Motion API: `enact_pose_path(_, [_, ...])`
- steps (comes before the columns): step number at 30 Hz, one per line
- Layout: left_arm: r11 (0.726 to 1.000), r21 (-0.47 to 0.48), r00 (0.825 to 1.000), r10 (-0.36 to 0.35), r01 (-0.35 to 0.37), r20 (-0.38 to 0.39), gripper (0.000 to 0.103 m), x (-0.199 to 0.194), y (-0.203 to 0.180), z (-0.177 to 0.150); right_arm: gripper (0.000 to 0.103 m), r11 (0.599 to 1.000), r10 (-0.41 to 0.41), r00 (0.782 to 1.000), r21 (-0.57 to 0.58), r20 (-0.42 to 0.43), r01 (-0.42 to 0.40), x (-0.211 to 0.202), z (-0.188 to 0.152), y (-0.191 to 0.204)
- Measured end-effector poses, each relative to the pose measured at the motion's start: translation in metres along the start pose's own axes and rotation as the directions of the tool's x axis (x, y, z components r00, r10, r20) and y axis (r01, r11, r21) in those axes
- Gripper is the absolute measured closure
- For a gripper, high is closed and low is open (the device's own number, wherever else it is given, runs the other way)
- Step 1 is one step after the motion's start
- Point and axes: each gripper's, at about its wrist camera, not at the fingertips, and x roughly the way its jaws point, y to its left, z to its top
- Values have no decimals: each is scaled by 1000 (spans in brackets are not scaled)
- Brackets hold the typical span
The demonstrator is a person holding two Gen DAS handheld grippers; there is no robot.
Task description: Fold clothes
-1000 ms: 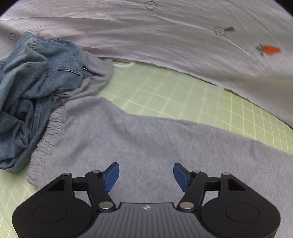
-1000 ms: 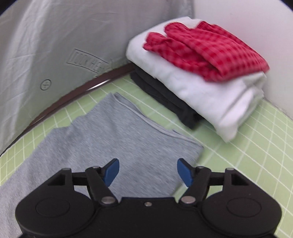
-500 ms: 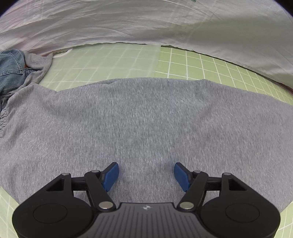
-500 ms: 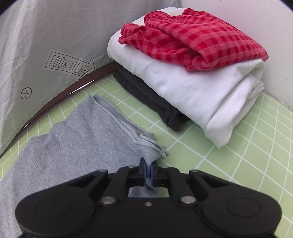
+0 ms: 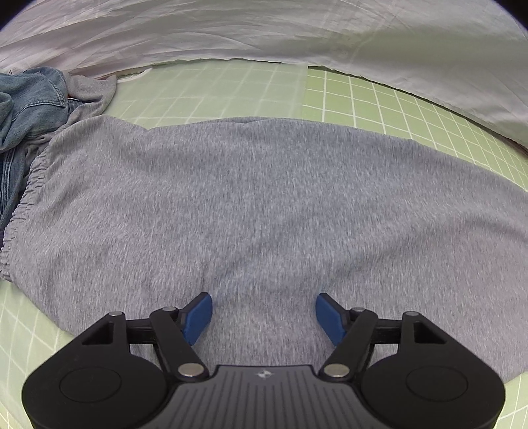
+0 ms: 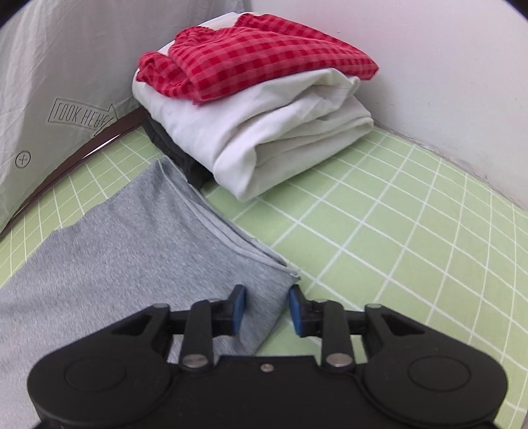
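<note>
Grey sweatpants [image 5: 264, 204] lie flat on the green grid mat [image 5: 379, 99], elastic waistband at the left. My left gripper [image 5: 263, 315] is open, low over the middle of the fabric, which dimples slightly between the blue pads. In the right wrist view the leg hem end of the grey pants [image 6: 132, 237] lies flat. My right gripper [image 6: 266, 310] is partly open, its pads either side of the hem corner, holding nothing.
A crumpled denim garment [image 5: 23, 109] lies by the waistband at the left. A pale sheet [image 5: 297, 29] borders the mat's far side. A stack of folded clothes, white [image 6: 264, 132] over dark with red checked cloth [image 6: 257, 62] on top, stands in the wall corner.
My right gripper, shut on the hem corner half a second ago, has opened and the corner lies flat. My left gripper has shifted over the pants; the denim is back in view.
</note>
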Motion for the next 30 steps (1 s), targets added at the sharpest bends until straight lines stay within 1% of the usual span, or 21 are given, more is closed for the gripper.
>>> enact_pose_path(1, [1000,-7,1000,-8,8,1,33,-2,0,-2,63,999,17,1000,37,-4,-16,-4,-3,-3])
enact_pose_path(4, [999,-26,999,-32,32,3,32,-7,0,-7,64,986,99,995,137,-33,-94,-4,-11,-9])
enact_pose_path(5, [999,-29,999,-34,34,3,32,-8,0,-8,64,983,109,993,151,-41,-102,-3,-13,-8])
enact_pose_path(6, [999,-32,999,-35,35,2,32,-8,0,-9,68,983,111,993,154,-44,-103,-3,-14,-6])
enact_pose_path(7, [999,-34,999,-36,36,1,32,-8,0,-10,78,983,113,993,150,-43,-106,-2,-14,-5])
enact_pose_path(8, [999,-37,999,-37,37,0,32,-8,1,-11,84,983,116,992,146,-43,-108,-2,-14,-3])
enact_pose_path(9, [998,-40,999,-38,38,-1,32,-8,1,-13,95,983,120,992,144,-41,-113,-2,-14,-2])
enact_pose_path(10, [998,-43,999,-39,38,-2,32,-8,1,-14,98,981,131,991,146,-37,-124,-3,-13,-2])
enact_pose_path(15, [998,-44,999,-35,35,-6,32,-8,0,-17,101,981,151,988,128,-20,-148,-13,-2,4])
enact_pose_path(18, [999,-26,1000,-26,26,-8,31,-6,-3,-17,101,985,165,986,60,-20,-163,-22,20,21])
enact_pose_path(22, [1000,-4,1000,-16,16,-9,29,-5,-7,-18,102,985,172,985,-4,-13,-172,-30,52,45])
enact_pose_path(25, [1000,5,1000,-13,13,-9,27,-4,-8,-18,102,985,170,985,4,-39,-170,-28,63,50])
enact_pose_path(26, [1000,6,1000,-12,12,-8,27,-4,-8,-18,102,986,168,985,6,-48,-168,-27,66,51])
enact_pose_path(28, [1000,8,1000,-10,10,-7,26,-4,-9,-18,102,987,160,985,15,-59,-160,-23,60,47])
enact_pose_path(30, [1000,11,1000,-9,9,-8,25,-3,-10,-18,102,984,178,981,44,-80,-175,-15,53,41])
